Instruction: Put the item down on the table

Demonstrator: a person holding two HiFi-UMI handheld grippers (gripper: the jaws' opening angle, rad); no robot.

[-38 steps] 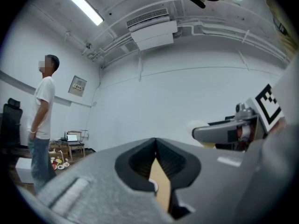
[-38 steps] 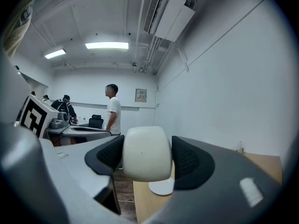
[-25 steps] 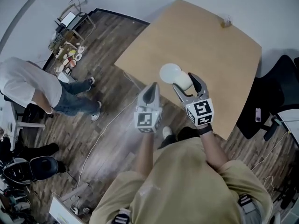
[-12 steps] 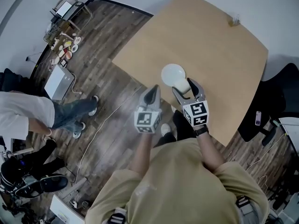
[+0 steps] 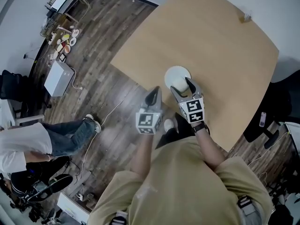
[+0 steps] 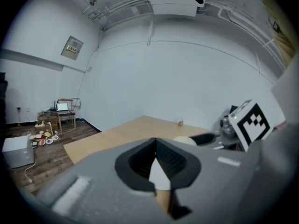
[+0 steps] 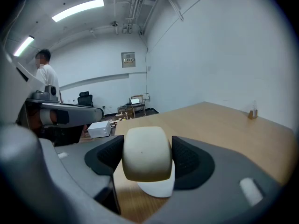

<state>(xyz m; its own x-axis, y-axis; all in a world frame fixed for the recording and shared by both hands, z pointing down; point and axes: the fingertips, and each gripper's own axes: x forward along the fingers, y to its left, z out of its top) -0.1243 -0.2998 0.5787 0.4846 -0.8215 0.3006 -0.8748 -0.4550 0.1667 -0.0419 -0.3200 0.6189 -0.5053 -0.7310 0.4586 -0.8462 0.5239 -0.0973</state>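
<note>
My right gripper (image 5: 182, 86) is shut on a white item (image 5: 177, 75) with a round, dish-like head and a cream stem. It hangs over the near part of the light wooden table (image 5: 211, 36); I cannot tell whether it touches the top. In the right gripper view the cream stem (image 7: 145, 154) sits squeezed between the black pads (image 7: 191, 161), with the white head beyond it. My left gripper (image 5: 152, 96) is shut with nothing in it, just left of the right one, over the floor by the table's edge. Its closed jaws point across the table (image 6: 121, 134) in the left gripper view.
A small object (image 5: 247, 17) stands at the table's far edge. A black office chair (image 5: 262, 121) is at the right. On the wooden floor at the left are a white box (image 5: 57, 78), a cable, plates and a person in jeans (image 5: 61, 135).
The right gripper has carried the item forward, further over the table, and the left gripper has kept beside it. The person at the left has walked toward the bottom of the view.
</note>
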